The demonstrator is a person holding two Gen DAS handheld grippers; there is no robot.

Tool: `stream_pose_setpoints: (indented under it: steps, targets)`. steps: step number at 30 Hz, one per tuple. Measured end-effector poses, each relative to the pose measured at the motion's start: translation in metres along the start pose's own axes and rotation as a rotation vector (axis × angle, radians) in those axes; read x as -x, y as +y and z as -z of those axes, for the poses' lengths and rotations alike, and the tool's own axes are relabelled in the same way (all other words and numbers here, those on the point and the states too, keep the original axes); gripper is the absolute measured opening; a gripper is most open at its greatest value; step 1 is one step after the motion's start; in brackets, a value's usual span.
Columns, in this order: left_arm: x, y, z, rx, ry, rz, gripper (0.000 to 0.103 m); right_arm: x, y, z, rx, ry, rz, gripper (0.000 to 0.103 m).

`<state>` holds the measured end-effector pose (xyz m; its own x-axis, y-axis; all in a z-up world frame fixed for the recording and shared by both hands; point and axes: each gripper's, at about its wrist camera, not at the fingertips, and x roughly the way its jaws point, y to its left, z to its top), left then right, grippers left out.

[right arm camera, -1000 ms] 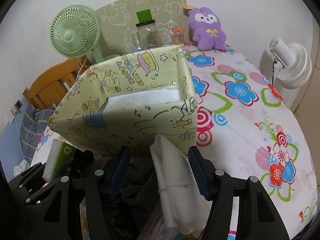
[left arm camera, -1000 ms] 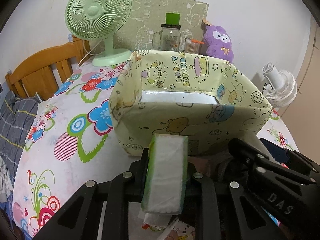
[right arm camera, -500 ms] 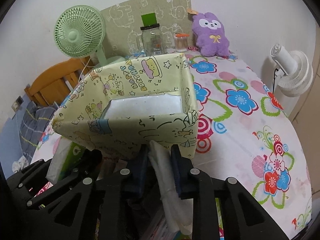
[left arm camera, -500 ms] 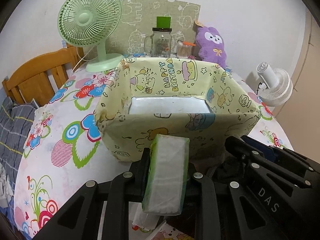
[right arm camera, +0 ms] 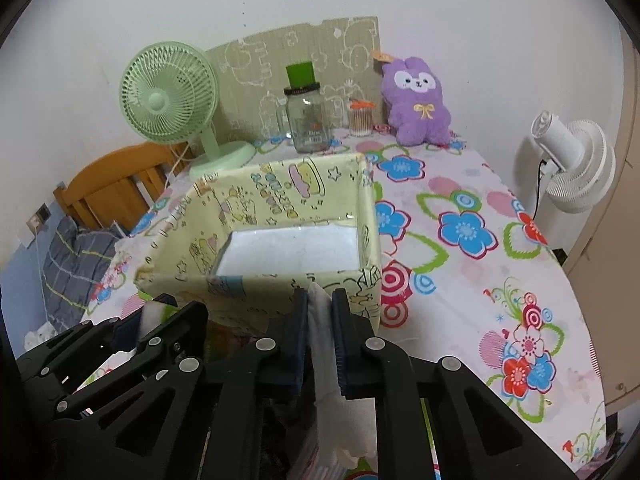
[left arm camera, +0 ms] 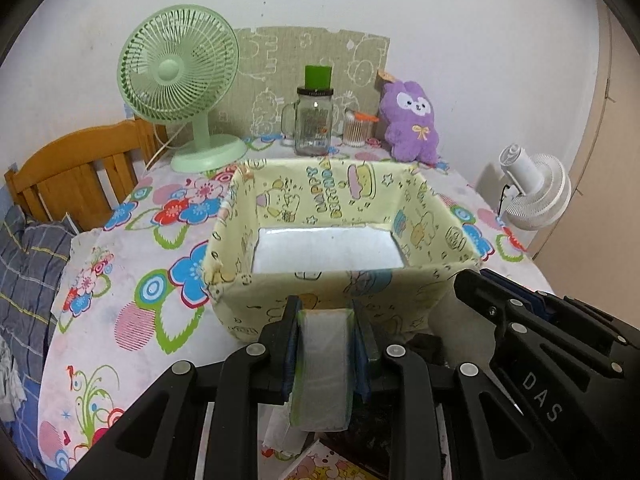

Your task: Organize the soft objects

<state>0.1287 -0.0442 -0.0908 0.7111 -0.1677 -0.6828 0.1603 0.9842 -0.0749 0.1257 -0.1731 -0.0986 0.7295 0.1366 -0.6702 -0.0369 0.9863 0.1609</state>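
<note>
A yellow cartoon-print fabric box [left arm camera: 280, 208] stands open on the flowered tablecloth, its white bottom bare. Just in front of its near wall, my left gripper [left arm camera: 325, 312] is shut on a white tissue pack with green edges [left arm camera: 322, 368], held upright between the pads. Beside it on the right, my right gripper [right arm camera: 320, 300] has its jaws closing tight on a white cloth [right arm camera: 322, 344], which hangs down between the blue pads. In the right wrist view the box [right arm camera: 280, 192] lies ahead and slightly left. A purple plush toy [left arm camera: 410, 124] sits at the back of the table.
Behind the box stand a green desk fan [left arm camera: 180, 80], a glass jar with a green lid [left arm camera: 314, 120] and a cotton-swab tub [left arm camera: 356, 128]. A white fan [left arm camera: 532, 192] is off the table's right edge, a wooden headboard [left arm camera: 72, 172] to the left.
The right gripper's jaws closed from wide apart onto the white cloth. Both grippers rose, so the inside of the box shows more. The left grip on the tissue pack is unchanged.
</note>
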Motion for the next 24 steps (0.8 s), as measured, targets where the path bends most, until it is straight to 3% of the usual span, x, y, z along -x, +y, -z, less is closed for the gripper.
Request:
stream_pose_setpoints:
  steps: [10, 18, 24]
  targets:
    - [0.029, -0.004, -0.01, -0.004, -0.071, 0.007, 0.019, 0.031, 0.005, -0.01, 0.008, -0.077, 0.001, 0.013]
    - [0.037, -0.002, -0.009, 0.005, -0.085, 0.006, 0.017, 0.042, 0.009, -0.012, 0.012, -0.105, 0.002, 0.013]
    - [0.026, 0.002, -0.003, 0.019, -0.046, 0.007, 0.037, 0.036, 0.009, -0.004, 0.011, -0.084, 0.002, 0.013]
